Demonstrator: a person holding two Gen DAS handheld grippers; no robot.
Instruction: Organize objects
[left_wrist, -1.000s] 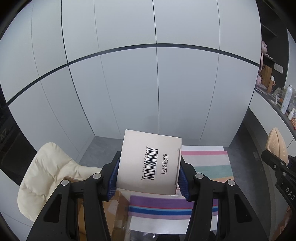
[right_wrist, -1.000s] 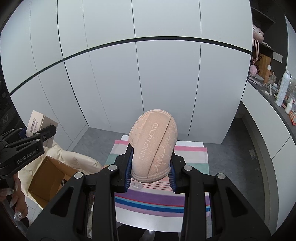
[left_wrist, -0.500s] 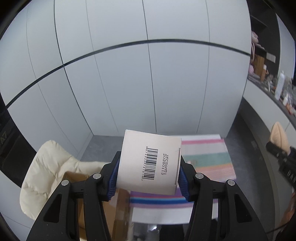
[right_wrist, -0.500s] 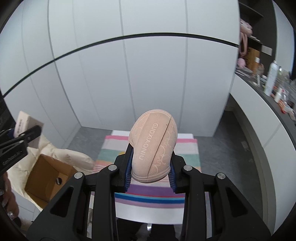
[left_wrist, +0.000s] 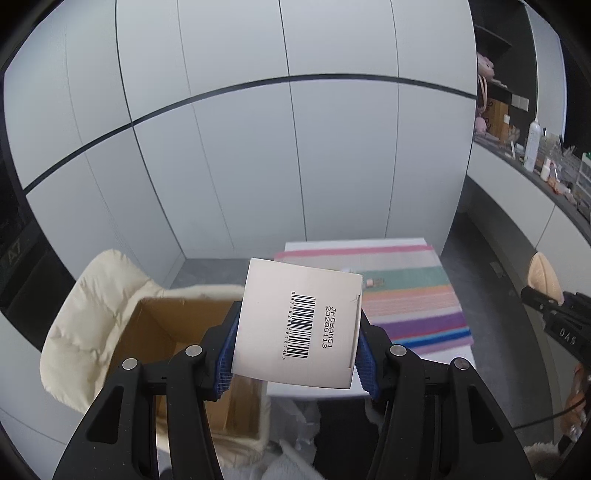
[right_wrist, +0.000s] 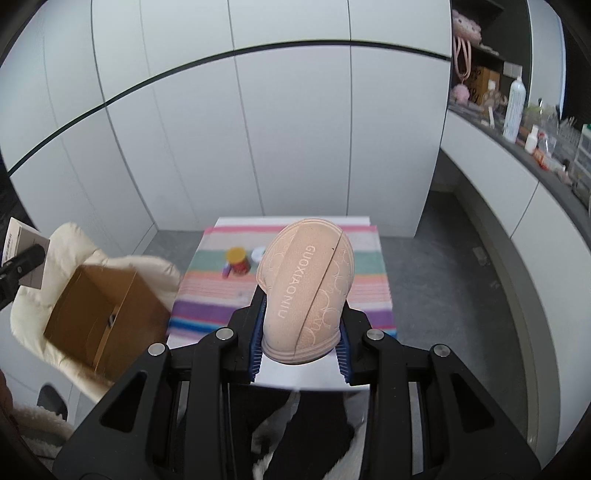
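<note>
Both wrist views are evenly and softly lit, bright without harsh glare. The pale wall panels (left_wrist: 258, 147) reflect a cool, diffuse light. Heavy fisheye distortion bends the straight panel seams into arcs, and black vignette fills the corners. In the right view the cardboard box (right_wrist: 107, 314) and striped cloth (right_wrist: 207, 295) are smeared by motion blur. The barcode on the white box (left_wrist: 299, 325) reads crisp. Shadows are faint and soft.

Right tool (right_wrist: 300, 338) clamping pink insole (right_wrist: 308, 288), striped table (right_wrist: 373, 273), open cardboard box (right_wrist: 107, 317) left
</note>
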